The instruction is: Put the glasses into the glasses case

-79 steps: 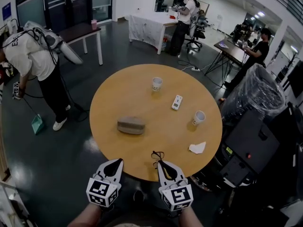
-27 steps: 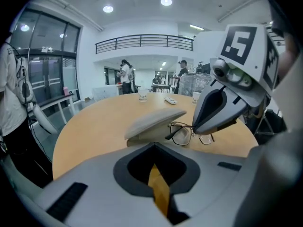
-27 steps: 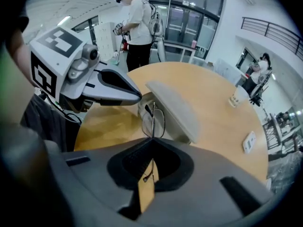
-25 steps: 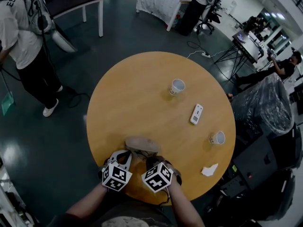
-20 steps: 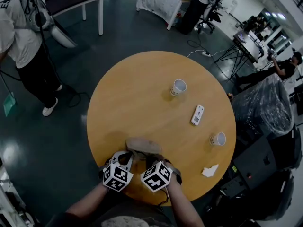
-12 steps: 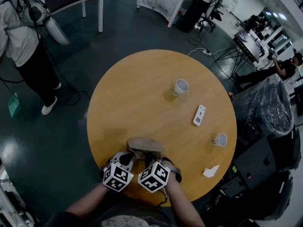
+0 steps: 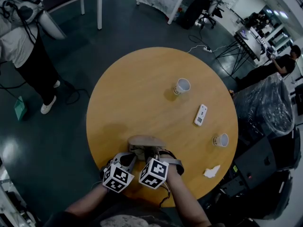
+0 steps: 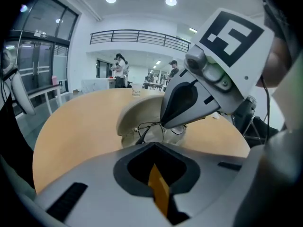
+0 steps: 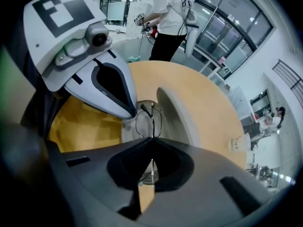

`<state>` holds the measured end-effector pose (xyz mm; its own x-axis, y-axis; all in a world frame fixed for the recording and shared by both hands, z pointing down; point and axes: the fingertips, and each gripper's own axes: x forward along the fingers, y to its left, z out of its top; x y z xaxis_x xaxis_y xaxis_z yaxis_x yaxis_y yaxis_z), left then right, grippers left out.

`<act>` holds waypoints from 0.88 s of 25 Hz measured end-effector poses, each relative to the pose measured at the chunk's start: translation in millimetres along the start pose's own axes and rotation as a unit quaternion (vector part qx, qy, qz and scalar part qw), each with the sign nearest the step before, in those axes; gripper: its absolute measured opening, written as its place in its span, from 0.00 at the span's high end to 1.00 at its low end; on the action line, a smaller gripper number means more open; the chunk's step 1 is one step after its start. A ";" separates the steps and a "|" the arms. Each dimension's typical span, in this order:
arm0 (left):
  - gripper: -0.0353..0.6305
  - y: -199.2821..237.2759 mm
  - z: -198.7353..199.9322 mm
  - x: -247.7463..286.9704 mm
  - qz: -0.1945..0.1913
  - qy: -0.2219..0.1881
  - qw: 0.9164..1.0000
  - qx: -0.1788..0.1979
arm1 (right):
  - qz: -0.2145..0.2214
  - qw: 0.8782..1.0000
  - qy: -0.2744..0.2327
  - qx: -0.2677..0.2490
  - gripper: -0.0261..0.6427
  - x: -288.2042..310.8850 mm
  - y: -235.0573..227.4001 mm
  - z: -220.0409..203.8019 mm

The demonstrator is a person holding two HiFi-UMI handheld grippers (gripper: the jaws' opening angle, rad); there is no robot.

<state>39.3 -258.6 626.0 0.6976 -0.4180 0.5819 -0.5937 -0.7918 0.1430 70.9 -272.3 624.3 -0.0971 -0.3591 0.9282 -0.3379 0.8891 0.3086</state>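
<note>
Fingers of right gripper (image 9: 151,140) pinch glasses (image 9: 147,121) over the open case (image 9: 176,109); left gripper (image 8: 154,144) pressed together alongside. Best lower them flat and centred, then release.

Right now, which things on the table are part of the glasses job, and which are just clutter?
Job: glasses in the shut right tool; open glasses case; left tool at the case.
Lying about: paper cup, second paper cup, remote, crumpled tissue.
</note>
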 end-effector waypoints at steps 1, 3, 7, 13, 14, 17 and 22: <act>0.94 2.1 0.1 0.2 0.003 0.001 1.000 -0.001 | 0.005 1.000 0.000 -0.005 0.98 1.3 0.1 0.5; 0.94 6.4 0.2 0.5 0.008 0.002 1.000 -0.003 | 0.012 1.000 0.000 -0.013 0.98 4.1 0.3 1.4; 0.94 11.5 1.2 1.7 0.011 0.001 1.000 0.002 | 0.028 0.999 0.003 -0.021 0.98 12.5 2.4 2.6; 0.94 9.1 -1.4 -3.7 0.012 0.001 1.000 -0.007 | 0.047 0.998 0.007 -0.031 0.98 22.0 7.8 2.0; 0.94 8.3 -1.9 -4.4 0.012 0.000 1.000 -0.008 | 0.049 0.998 0.007 -0.035 0.98 22.9 8.7 1.9; 0.94 6.5 -1.9 -5.6 0.013 0.000 1.000 -0.008 | 0.046 0.998 0.007 -0.046 0.98 23.0 10.3 3.1; 0.94 7.4 -3.0 -4.3 0.014 0.000 1.000 -0.005 | 0.026 0.999 -0.002 -0.027 0.98 26.7 6.8 4.5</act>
<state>30.6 -261.3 626.9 0.6806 -0.4397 0.5860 -0.6170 -0.7753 0.1348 61.8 -277.0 650.3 -0.1177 -0.3124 0.9426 -0.2810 0.9209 0.2701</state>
